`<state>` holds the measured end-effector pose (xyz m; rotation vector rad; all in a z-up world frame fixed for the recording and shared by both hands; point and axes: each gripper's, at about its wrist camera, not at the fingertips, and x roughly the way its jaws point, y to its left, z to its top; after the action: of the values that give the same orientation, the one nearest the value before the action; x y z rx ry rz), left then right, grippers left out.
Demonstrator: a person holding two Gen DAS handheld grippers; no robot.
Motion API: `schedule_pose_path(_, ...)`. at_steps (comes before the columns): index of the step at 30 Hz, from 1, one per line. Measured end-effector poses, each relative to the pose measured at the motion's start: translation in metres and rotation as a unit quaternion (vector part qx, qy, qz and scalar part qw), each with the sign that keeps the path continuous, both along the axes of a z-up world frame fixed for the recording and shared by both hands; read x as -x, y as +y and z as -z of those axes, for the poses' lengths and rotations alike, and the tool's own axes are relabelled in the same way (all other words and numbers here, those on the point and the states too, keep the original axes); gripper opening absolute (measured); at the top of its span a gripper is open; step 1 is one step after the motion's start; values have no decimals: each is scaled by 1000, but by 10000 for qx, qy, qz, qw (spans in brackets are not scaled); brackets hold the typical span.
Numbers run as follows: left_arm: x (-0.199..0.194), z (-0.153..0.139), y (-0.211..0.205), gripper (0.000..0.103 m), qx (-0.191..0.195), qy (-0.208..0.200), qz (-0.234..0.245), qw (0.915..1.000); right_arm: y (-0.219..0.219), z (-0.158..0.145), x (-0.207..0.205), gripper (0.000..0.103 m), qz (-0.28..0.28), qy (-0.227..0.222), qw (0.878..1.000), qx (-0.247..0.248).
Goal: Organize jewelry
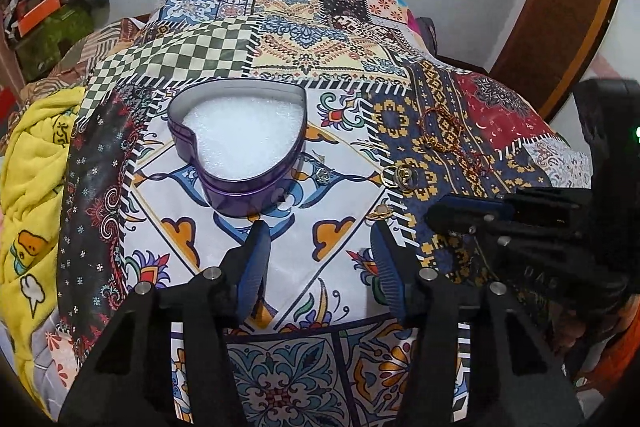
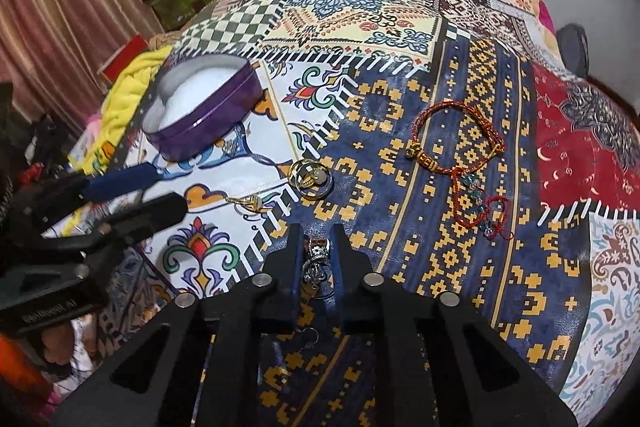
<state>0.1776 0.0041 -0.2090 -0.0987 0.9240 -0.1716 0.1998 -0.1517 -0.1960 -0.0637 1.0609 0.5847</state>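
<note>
The right gripper (image 2: 316,255) has its blue-padded fingers pinched narrow on a silver filigree earring (image 2: 316,259), its hook dangling just above the patchwork bedspread (image 2: 400,227). The left gripper (image 1: 320,247) hangs with its jaws wide and nothing between them, just in front of the purple heart-shaped tin lined with white foam (image 1: 240,143). To my eye, the carry wants a steady squeeze and a slow swing over the tin's rim, releasing low onto the foam. The gold and silver rings (image 2: 310,179) and red cord bracelets (image 2: 460,143) lie on the cloth, well apart from the tin.
</note>
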Motion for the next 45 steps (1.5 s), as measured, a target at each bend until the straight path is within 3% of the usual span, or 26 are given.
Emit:
schedule_pose_path(13, -1, 0, -13, 51, 33, 94, 131, 9999, -27, -29, -1, 11, 423, -306, 9985, -173)
schedule_pose_path(21, 0, 1, -20, 51, -75, 140, 197, 9997, -21, -1, -13, 11, 321, 32, 9993, 198)
schedule_pose_path(23, 0, 2, -20, 52, -103, 140, 203, 9996, -17, 4, -14, 17, 279, 159, 9989, 356)
schedule_pose_path(28, 0, 3, -21, 51, -178, 111, 200, 9996, -25, -6, -1, 47, 296, -127, 9986, 426)
schedule_pose_path(36, 2, 4, -26, 52, -258, 54, 264, 9993, -36, -2, 8, 47, 365, -77, 9979, 532)
schedule_pose_path(41, 4, 5, -23, 51, -256, 52, 231, 9994, -36, -6, -2, 47, 433, -63, 9987, 263)
schedule_pose_path(45, 4, 4, -22, 52, -265, 30, 184, 9995, -31, -6, -19, 32, 402, -132, 9988, 229)
